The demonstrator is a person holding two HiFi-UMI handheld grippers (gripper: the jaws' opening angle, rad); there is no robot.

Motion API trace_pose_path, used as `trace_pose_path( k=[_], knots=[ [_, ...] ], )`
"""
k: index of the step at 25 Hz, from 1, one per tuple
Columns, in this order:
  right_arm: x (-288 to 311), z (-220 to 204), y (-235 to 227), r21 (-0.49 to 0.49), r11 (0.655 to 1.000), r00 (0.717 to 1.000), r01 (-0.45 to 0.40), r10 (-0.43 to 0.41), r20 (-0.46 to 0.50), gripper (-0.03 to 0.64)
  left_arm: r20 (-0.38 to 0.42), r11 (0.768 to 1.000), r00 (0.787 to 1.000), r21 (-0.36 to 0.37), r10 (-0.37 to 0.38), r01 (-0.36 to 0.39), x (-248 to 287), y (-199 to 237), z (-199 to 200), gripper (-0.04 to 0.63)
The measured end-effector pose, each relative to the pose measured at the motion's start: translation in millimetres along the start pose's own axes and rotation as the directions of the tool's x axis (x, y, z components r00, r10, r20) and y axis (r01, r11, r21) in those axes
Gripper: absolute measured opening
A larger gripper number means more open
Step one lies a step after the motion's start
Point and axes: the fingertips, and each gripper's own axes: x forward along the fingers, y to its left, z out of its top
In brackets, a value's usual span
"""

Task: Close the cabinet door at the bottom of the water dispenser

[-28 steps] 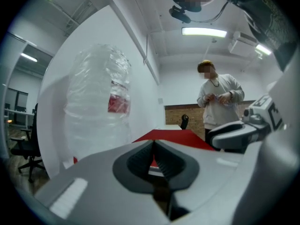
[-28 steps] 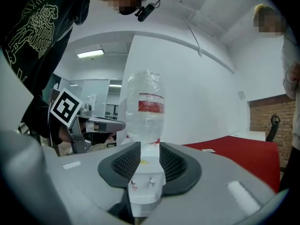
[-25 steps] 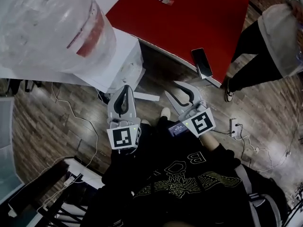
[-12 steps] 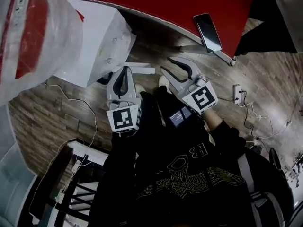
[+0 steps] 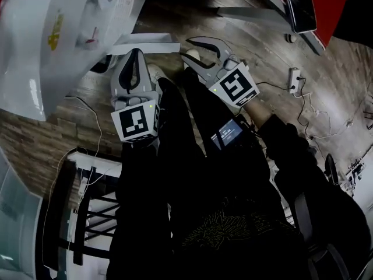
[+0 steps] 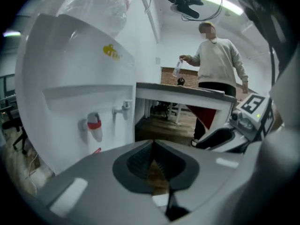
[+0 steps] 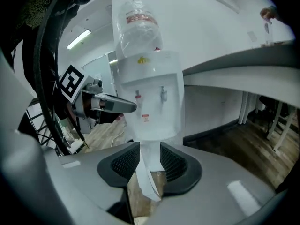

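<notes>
Wood-plank floor [image 5: 41,144] fills the head view. At ten o'clock stands the white dispenser [image 5: 52,34], with the door [image 5: 148,41] at its base standing ajar, jutting out toward twelve o'clock. Just under the door in the frame is the left gripper [image 5: 135,54], jaws clenched on nothing, the pads meeting at the tips in its own view. Beside it, toward one o'clock, the right gripper [image 5: 190,50] points at the door's free end, its jaws opening. Its view shows the door's edge in the gap, the pads clear of it, and the bottle [image 7: 138,27] atop the dispenser at twelve o'clock. A power strip [image 5: 295,77] lies at two o'clock. A phone [image 5: 300,4] rests on the red table [image 5: 344,4] at one o'clock. In the left gripper view, a bystander [image 6: 218,60] in a pale sweater stands by the table.
</notes>
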Motion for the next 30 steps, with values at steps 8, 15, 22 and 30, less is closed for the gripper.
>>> trace_pose_path(
  k=[8, 15, 22, 30],
  knots=[
    [68.5, -131.5, -3.7, -0.025, 1.000, 0.976, 0.000, -0.005, -0.220, 0.147, -0.086, 0.998, 0.996, -0.056, 0.007, -0.012, 14.7, 7.5, -73.4, 0.008],
    [88.9, -200.1, 4.3, -0.007, 1.000, 0.924, -0.020, 0.016, -0.383, 0.149, -0.128, 0.998, 0.992, -0.060, -0.010, 0.002, 5.0, 6.4, -100.3, 0.008],
    [95.0, -213.6, 5.8, 0.069, 0.998, 0.909, 0.006, 0.024, -0.416, 0.147, -0.108, 0.996, 0.994, -0.088, 0.009, -0.019, 5.1, 10.8, -93.6, 0.008],
    [103.6, -213.2, 4.3, 0.102, 0.995, 0.912, -0.014, 0.055, -0.407, 0.149, -0.113, 0.993, 0.993, -0.108, 0.029, -0.041, 2.0, 11.2, -99.4, 0.008]
  ],
)
